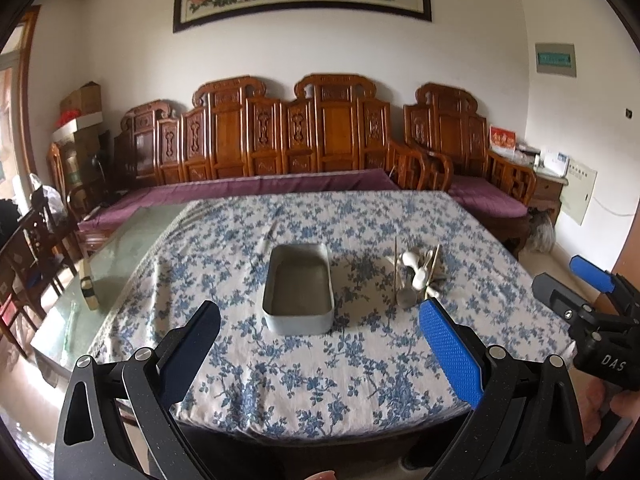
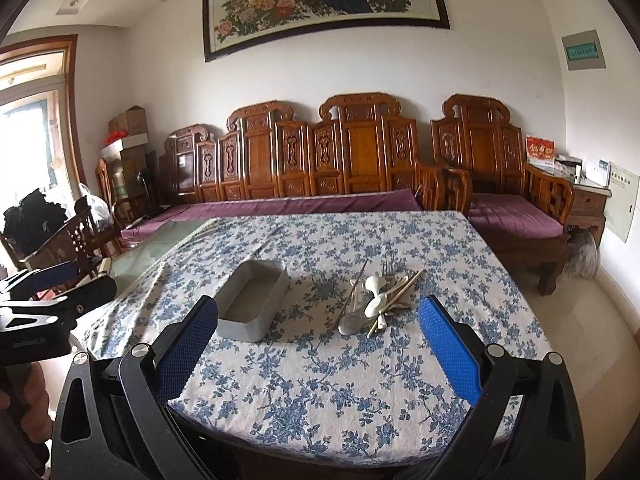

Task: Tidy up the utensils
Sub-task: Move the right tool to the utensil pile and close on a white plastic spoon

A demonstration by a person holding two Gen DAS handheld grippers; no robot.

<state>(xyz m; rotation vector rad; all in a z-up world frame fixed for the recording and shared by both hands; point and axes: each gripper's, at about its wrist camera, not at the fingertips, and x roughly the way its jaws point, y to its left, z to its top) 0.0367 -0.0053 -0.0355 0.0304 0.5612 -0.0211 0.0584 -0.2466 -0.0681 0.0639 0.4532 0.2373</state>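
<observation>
Left claw [image 1: 320,344] and right claw [image 2: 318,340] both gape wide, empty, above the tablecloth [image 2: 320,380] near the tin [image 1: 298,290] and utensil pile [image 2: 376,300]

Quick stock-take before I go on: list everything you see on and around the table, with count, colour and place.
metal tray: one, grey, empty, middle of the table.
utensil pile: one heap, right of the tray and apart from it; white ceramic spoons, a metal spoon, a metal fork, pale chopsticks; exact counts unclear.
tablecloth: one, white with blue flowers, covering most of the table.
glass tabletop: greenish, bare at the table's left.
wooden bench: carved, brown, purple cushion, against the far wall.
framed painting: one, flowers and peacock, above the bench.
cardboard boxes: stacked, far left corner.
left gripper: black, blue pads, open, empty.
right gripper: same, open, empty.
</observation>
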